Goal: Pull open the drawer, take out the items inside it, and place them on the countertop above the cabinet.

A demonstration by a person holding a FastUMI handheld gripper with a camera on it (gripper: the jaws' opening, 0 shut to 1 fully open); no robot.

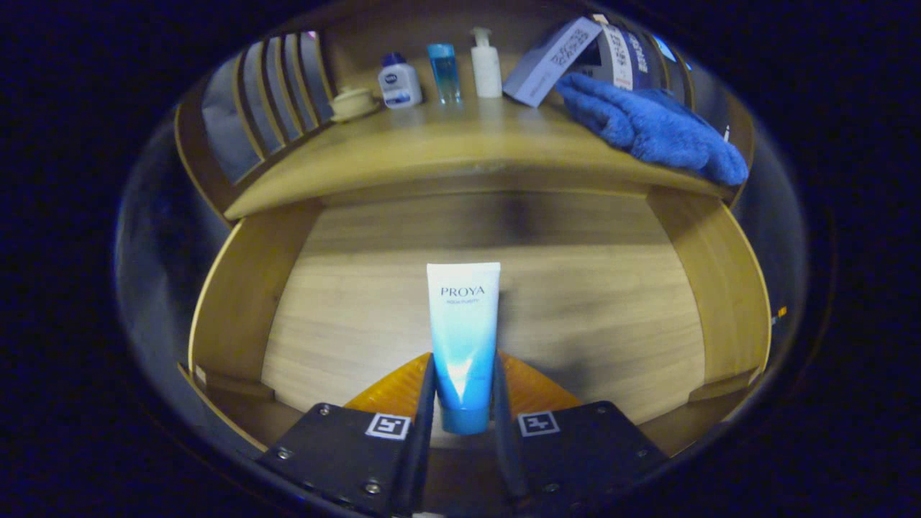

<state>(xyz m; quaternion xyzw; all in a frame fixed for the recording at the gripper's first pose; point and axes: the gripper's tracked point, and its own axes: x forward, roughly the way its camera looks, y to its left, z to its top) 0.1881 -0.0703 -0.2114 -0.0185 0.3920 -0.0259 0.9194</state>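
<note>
Hand-held gripper point(464, 396): closed on the tube point(463, 338), one finger pressing each side of its lower body just above the cap. Tube held upright between the fingers, cap end down, flat crimped end up; white at the top, shading to blue toward the cap. Whether the cap rests on the drawer floor or hangs just clear of it: cannot be told.

Drawer point(237, 302): pulled open, light wooden floor and side walls visible on both sides of the fingers and beyond them. Rest of the floor bare wood (a dark shadow falls to the right of the tube and along the back wall).

Table point(432, 151): the wooden top of the cabinet, directly above and beyond the open drawer. Carried on it, from left to right along the back:
- small cream lidded jar point(352, 103), nearest the slatted side rail point(277, 93);
- squat white bottle with a dark blue cap point(399, 81), just beside the jar;
- clear blue bottle point(445, 70);
- white pump bottle point(486, 65);
- pale box point(550, 61), tilted, leaning against a dark container behind it;
- blue towel point(655, 126), lying crumpled at the right end, touching the box and draped to the table's front edge.
</note>
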